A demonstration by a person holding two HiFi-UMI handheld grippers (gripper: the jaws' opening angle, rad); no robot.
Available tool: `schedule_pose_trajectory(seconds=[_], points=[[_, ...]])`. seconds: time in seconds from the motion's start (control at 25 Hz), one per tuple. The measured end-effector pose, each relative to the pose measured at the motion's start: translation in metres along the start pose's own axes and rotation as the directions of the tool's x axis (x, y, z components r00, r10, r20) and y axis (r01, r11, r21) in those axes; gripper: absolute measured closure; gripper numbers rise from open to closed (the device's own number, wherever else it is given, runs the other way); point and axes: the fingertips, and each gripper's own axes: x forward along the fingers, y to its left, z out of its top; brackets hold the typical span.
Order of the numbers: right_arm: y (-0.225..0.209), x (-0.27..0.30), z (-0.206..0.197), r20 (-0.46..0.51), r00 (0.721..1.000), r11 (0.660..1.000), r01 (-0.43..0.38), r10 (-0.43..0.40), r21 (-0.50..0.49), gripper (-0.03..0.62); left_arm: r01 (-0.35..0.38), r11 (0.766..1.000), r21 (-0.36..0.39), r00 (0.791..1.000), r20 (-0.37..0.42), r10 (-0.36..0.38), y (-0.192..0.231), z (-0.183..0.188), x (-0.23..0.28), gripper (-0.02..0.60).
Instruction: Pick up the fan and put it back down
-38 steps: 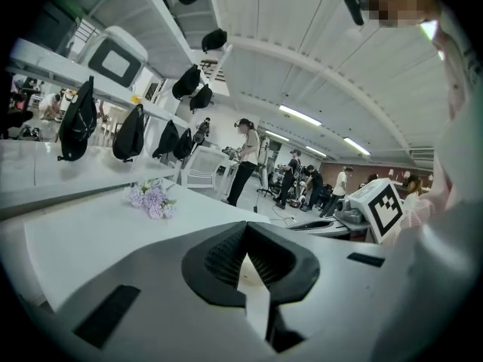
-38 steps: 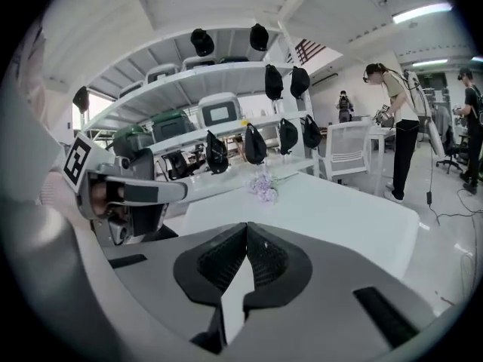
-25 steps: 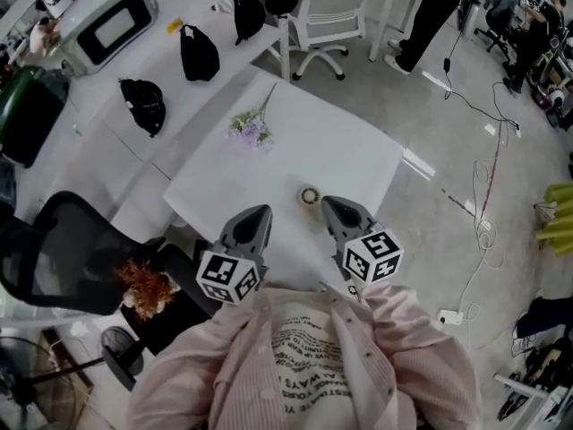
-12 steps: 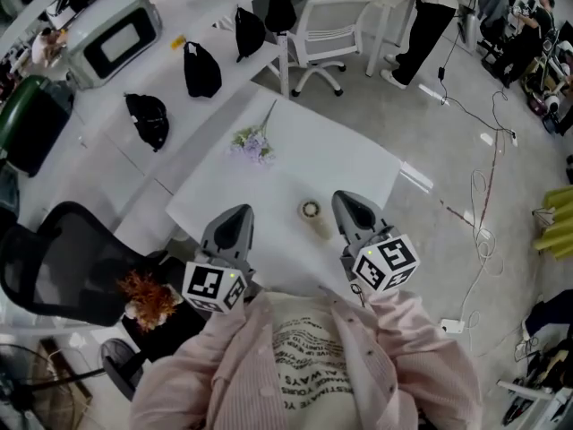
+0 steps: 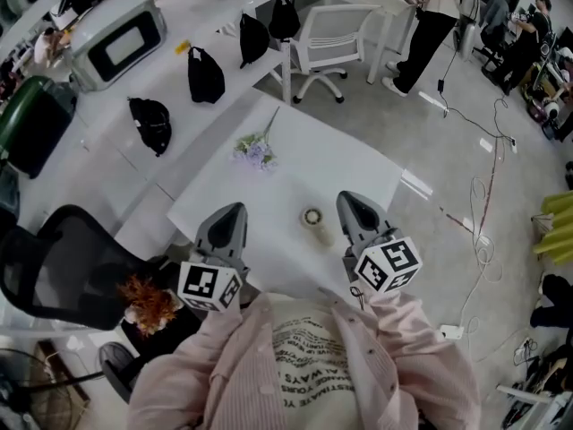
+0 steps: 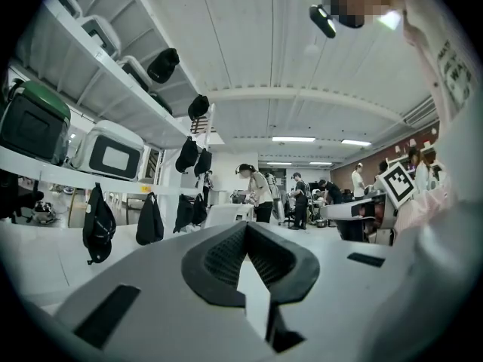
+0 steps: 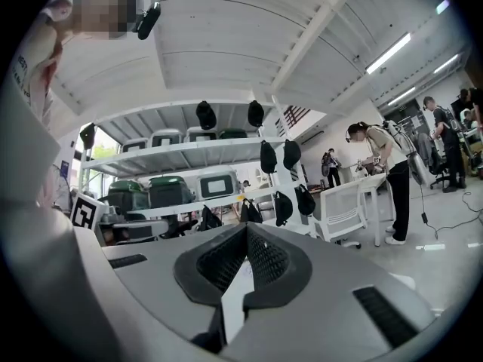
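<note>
Left gripper (image 5: 235,210) and right gripper (image 5: 346,198) are hovering over the table (image 5: 358,164), both closed and empty. Reaching for the fan (image 5: 118,363) is probably coming next.

light: bright, ceiling strips (image 6: 293,139) | edges: fisheye-bent, dark vignette | focus: sharp

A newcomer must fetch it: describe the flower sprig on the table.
Find the white table ahead of the person. Near its far left edge lies the flower sprig, pale purple blooms on a thin stem; its only neighbour is a small ring.
</note>
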Motion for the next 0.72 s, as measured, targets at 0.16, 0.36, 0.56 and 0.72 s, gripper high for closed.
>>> schedule_pose_trajectory(seconds=[0.16, 0.36, 0.56, 0.72], points=[[-0.006, 0.000, -0.003, -0.006, 1.000, 1.000, 0.016, -0.016, 0.014, 0.594, 0.013, 1.000, -0.006, 1.000, -0.015, -0.013, 0.000, -0.002, 0.005, 0.580], [-0.011, 0.000, -0.008, -0.015, 0.999, 0.999, 0.031, -0.031, 0.015, 0.595, 0.022, 1.000, -0.010, 0.999, -0.027, -0.022, 0.001, -0.007, 0.009, 0.580], [-0.014, 0.001, -0.011, -0.023, 0.999, 0.999, 0.040, -0.040, 0.019, 0.594, 0.023, 1.000, -0.015, 0.999, -0.034, -0.024, 0.003, -0.010, 0.012, 0.580], [-0.017, 0.003, -0.013, -0.029, 0.999, 0.999, 0.045, -0.044, 0.022, 0.595, 0.021, 1.000, -0.023, 0.999, -0.043, -0.022, 0.005, -0.012, 0.014, 0.580]])
